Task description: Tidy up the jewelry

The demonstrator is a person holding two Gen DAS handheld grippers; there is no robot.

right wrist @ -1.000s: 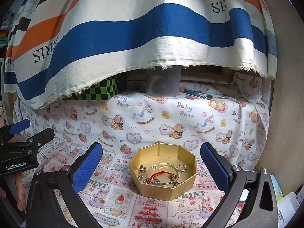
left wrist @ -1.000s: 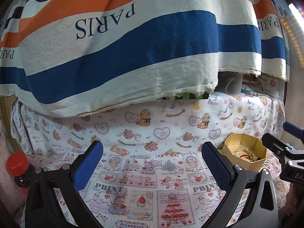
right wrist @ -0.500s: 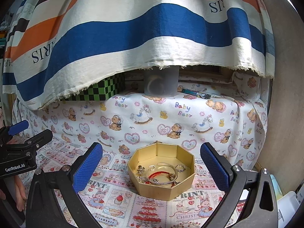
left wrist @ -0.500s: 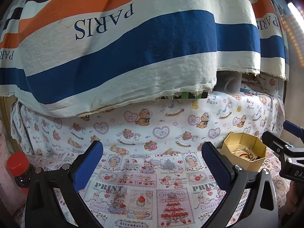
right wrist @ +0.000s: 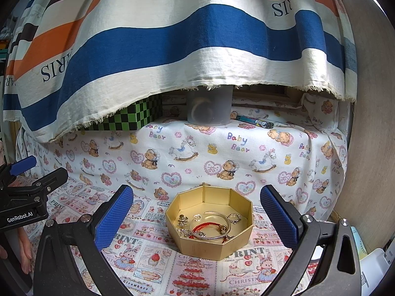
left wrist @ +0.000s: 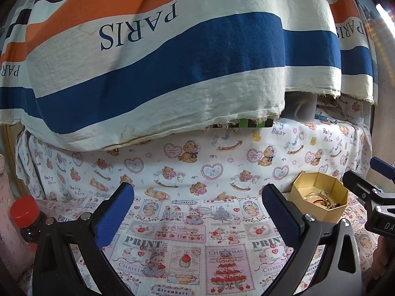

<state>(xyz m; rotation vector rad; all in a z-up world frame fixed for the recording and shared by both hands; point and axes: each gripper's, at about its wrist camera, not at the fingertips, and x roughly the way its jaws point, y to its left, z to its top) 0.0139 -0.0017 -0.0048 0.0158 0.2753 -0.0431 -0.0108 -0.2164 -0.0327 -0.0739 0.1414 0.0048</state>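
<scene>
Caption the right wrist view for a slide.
Open right gripper poised in front of a gold box holding a bangle, red bracelet and rings.

Both views were evenly, brightly lit and sharp at centre, fisheye-bent with dark corners; a lamp [left wrist: 385, 17] flared top right in the left view.

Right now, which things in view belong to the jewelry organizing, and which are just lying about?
Belongs to the job:
gold octagonal box
silver bangle
red cord bracelet
rings

Just lying about:
checkered box
translucent container
pen
red-capped bottle
striped PARIS cloth
</scene>
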